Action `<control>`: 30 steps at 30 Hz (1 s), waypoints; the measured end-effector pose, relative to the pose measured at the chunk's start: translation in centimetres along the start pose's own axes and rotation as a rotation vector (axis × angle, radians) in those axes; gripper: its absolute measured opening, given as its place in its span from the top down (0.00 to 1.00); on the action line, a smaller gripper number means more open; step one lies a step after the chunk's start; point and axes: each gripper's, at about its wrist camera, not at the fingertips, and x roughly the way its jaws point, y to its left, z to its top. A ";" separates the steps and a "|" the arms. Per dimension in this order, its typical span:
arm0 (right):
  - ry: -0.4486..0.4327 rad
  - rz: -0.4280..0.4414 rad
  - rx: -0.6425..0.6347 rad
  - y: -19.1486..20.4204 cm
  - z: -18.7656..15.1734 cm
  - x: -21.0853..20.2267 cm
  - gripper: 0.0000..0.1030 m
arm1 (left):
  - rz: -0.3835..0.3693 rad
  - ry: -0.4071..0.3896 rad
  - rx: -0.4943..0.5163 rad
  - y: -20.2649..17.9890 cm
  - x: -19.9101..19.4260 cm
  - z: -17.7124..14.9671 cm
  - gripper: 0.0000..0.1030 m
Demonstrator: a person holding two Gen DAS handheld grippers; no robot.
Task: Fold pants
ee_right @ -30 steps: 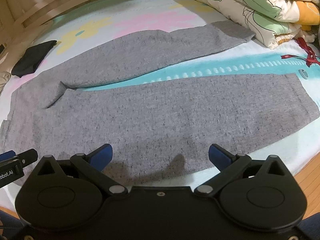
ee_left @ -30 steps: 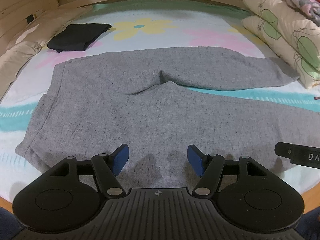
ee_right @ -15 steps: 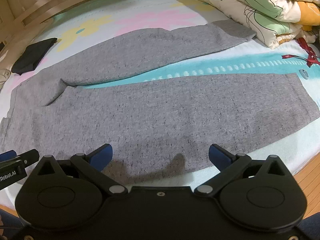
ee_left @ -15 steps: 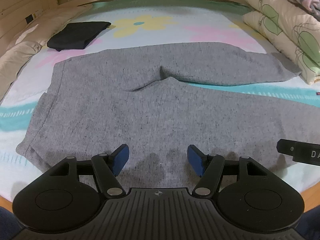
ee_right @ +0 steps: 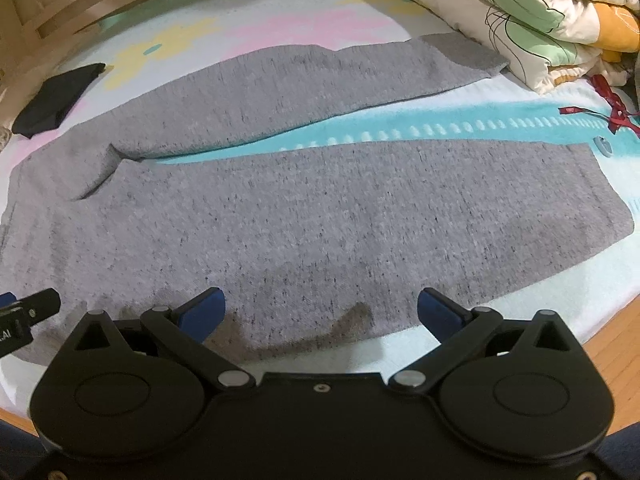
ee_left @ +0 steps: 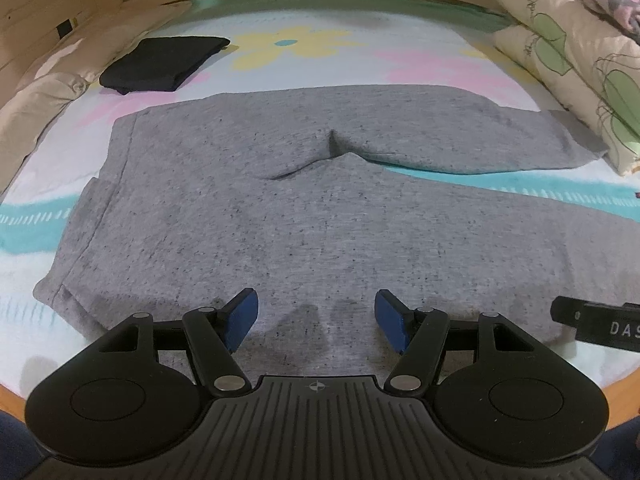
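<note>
Left wrist view: my left gripper (ee_left: 316,320) hovers with jaws apart and nothing between them, over the near edge of grey sweatpants (ee_left: 304,216) spread flat on a flowered bedsheet (ee_left: 440,64). Legs splay toward the folded quilt (ee_left: 568,52), waistband toward the black folded garment (ee_left: 160,64). My right gripper (ee_right: 320,312) is likewise spread wide and empty above the near leg, probably placed to lift that edge together.

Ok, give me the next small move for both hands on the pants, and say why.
Probably lower both onto the near edge of the gray pants and close. The pants lie spread flat, legs apart, while the left gripper and right gripper hover just above that edge, jaws open and empty.
</note>
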 end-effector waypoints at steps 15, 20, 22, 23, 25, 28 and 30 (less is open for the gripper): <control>-0.037 -0.095 -0.161 2.6 0.9 -2.8 0.01 | 0.008 -0.042 -0.011 0.4 -0.9 0.6 0.38; -0.009 -0.138 -0.172 2.9 2.1 -2.5 0.01 | 0.026 -0.018 -0.006 0.3 -0.2 0.7 0.38; -0.008 -0.122 -0.195 2.9 2.7 -2.4 0.01 | 0.029 -0.017 0.007 0.1 -0.1 0.8 0.38; -0.006 -0.121 -0.201 2.9 3.0 -2.3 0.01 | 0.028 -0.018 0.018 -0.1 -0.1 1.0 0.38; -0.017 -0.121 -0.206 2.6 4.1 -2.0 0.05 | 0.023 -0.024 0.033 -0.4 -0.2 1.5 0.39; -0.010 -0.143 -0.215 1.9 6.6 -1.2 0.13 | 0.004 -0.040 0.077 -1.2 -0.1 3.3 0.41; 0.016 -0.157 -0.211 1.3 9.1 -0.2 0.14 | -0.005 -0.045 0.103 -1.8 0.1 4.9 0.43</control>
